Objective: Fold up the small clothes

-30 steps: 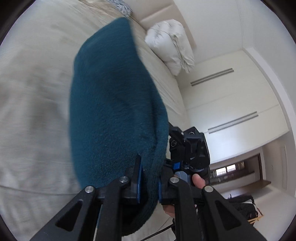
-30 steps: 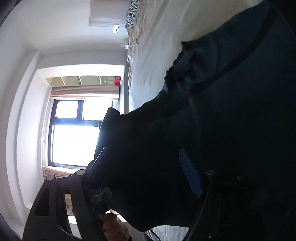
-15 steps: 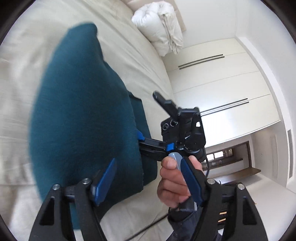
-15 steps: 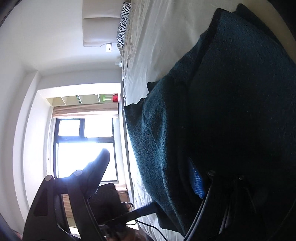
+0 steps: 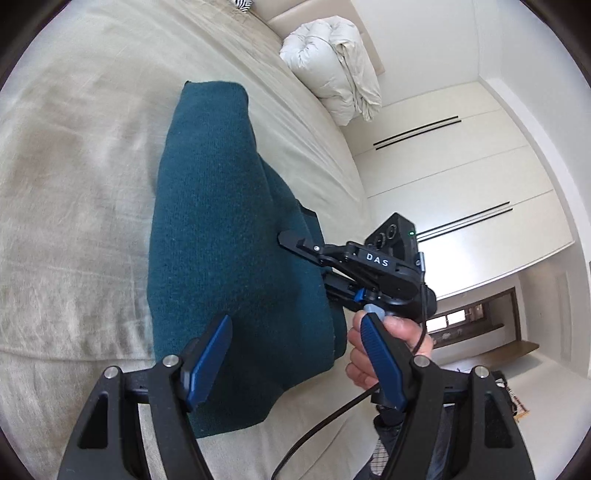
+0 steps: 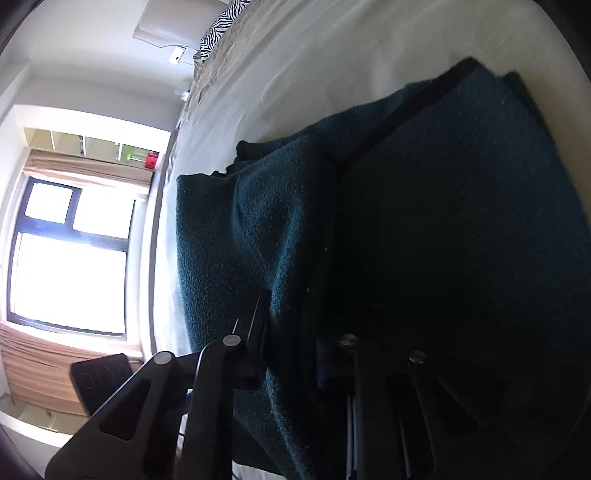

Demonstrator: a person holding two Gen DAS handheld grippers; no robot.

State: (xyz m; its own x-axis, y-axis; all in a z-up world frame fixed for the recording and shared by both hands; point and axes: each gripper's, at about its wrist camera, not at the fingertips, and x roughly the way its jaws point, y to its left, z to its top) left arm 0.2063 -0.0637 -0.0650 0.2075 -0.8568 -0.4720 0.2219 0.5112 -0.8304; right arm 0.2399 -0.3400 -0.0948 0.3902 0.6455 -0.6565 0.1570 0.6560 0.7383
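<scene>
A dark teal knitted garment (image 5: 225, 258) lies on the bed (image 5: 74, 184), folded into a long narrow shape that runs from the near edge of the bed toward the far side. The bed cover is pale beige and a little wrinkled around it.

The left gripper (image 5: 291, 354) hangs over the near end of the garment with its jaws wide apart. The blue pads (image 5: 208, 354) do not touch the cloth; nothing is between them, only the garment below and, on the right, the person's right hand (image 5: 373, 347).

The right gripper (image 5: 295, 242) comes in from the right side, level with the middle of the garment. Its jaws have just been closing, and in its own view they stand narrow, with a fold of the teal fabric (image 6: 288, 258) pinched between the two fingers (image 6: 255, 332). The hand that carries it is closed around the handle, and a black cable (image 5: 325, 421) hangs down from it over the near edge of the bed.

At the far right corner of the bed a white duvet (image 5: 332, 70) is rolled up in a heap. Behind it stands a white wardrobe (image 5: 461, 177) with long dark handle slots. In the right gripper's view a bright window (image 6: 70, 258) is on the far side of the room, and a zebra-patterned pillow (image 6: 218, 26) lies at the head of the bed.
</scene>
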